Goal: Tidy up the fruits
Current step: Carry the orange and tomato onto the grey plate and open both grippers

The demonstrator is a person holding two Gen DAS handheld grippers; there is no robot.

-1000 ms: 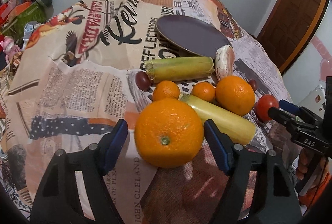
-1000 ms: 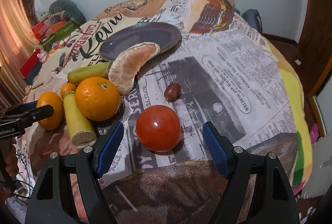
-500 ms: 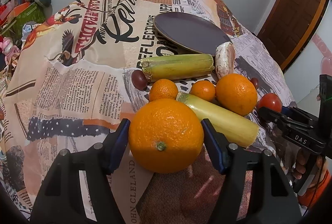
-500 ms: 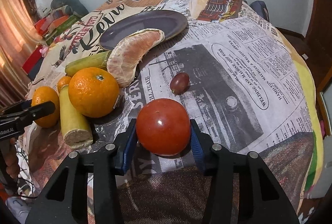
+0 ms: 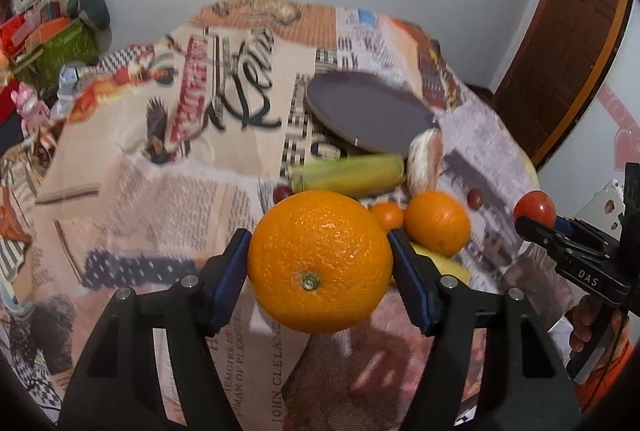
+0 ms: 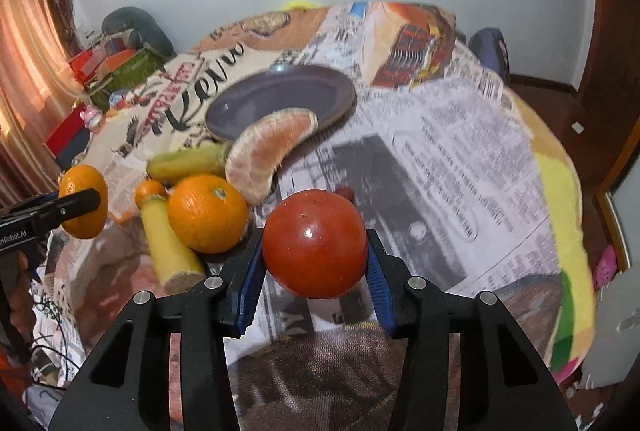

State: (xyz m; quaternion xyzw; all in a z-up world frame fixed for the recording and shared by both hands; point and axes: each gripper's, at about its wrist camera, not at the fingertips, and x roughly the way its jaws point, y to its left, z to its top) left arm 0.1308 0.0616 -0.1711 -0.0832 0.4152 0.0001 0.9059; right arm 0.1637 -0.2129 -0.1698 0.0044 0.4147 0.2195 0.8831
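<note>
L tool (image 5: 320, 267) pinches a big orange (image 5: 320, 263) btwn its blue pads, stem end facing the cam, held up clear of the cloth (image 5: 160, 199). R tool (image 6: 315, 259) pinches a tomato (image 6: 315, 243) the same way, also lifted off the cloth. Each tool shows in the other's view: R tool w/ tomato at the right edge of the left wrist view, L tool w/ orange at the left edge of the right wrist view.

Rest of the fruit sits in a cluster on the bench, near the side closest to the tools. A second orange (image 6: 207, 213) lies just beside a yellowish banana piece (image 6: 172, 251), cut end toward the cam. A small mandarin (image 6: 149, 191) sits at the far end of that piece. Behind them a greener banana piece (image 6: 188, 161) lies crosswise. A peeled citrus wedge (image 6: 272, 151) leans w/ its tip on the rim of the purple plate (image 6: 280, 95). Plate sits nearer mid-bench, beyond the cluster. One grape (image 5: 475, 197) lies apart on the cloth right of the oranges, another (image 5: 282, 193) at the left end of the greener banana piece.

Cloth has newspaper print & covers the whole bench. Background blurry.
</note>
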